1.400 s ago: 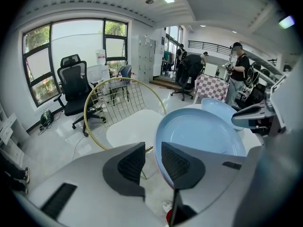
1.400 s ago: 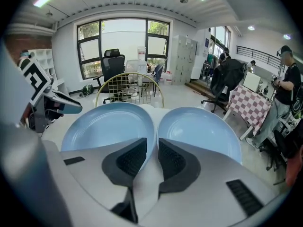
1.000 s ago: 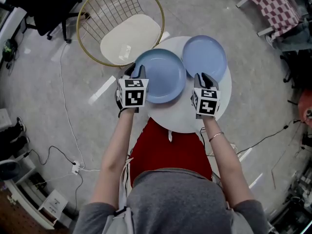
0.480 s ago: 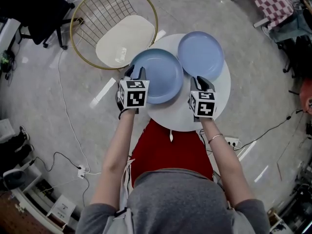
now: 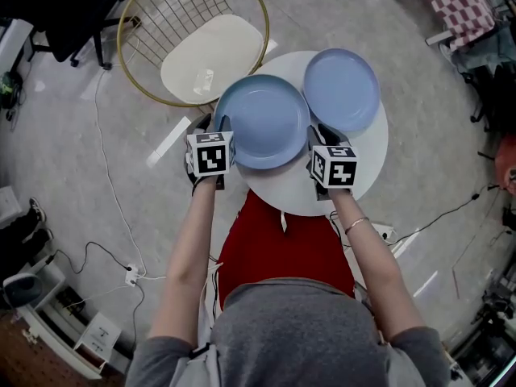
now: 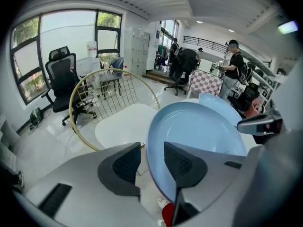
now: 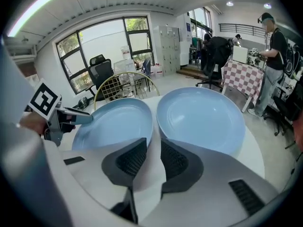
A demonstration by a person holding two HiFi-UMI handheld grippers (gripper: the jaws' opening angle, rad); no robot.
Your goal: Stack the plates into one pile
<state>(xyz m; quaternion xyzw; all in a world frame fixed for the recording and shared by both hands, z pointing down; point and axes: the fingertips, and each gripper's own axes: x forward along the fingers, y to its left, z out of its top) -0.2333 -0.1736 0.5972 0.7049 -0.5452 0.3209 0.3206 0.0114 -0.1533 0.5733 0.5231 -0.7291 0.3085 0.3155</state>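
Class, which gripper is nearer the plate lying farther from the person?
Right. The right gripper sits just short of the far plate. The left gripper, jaws just opened further with the near plate rim between them, is on that plate's opposite side.

- Bare worktop point(image 5: 367, 156): a free crescent along the lower and right edge of the head view.
- Near plate point(image 5: 262, 119) and far plate point(image 5: 341, 89): rims close together, filling the rest of the surface.
- Wire chair point(image 5: 173, 14): stands against the upper-left edge and blocks approach from there.
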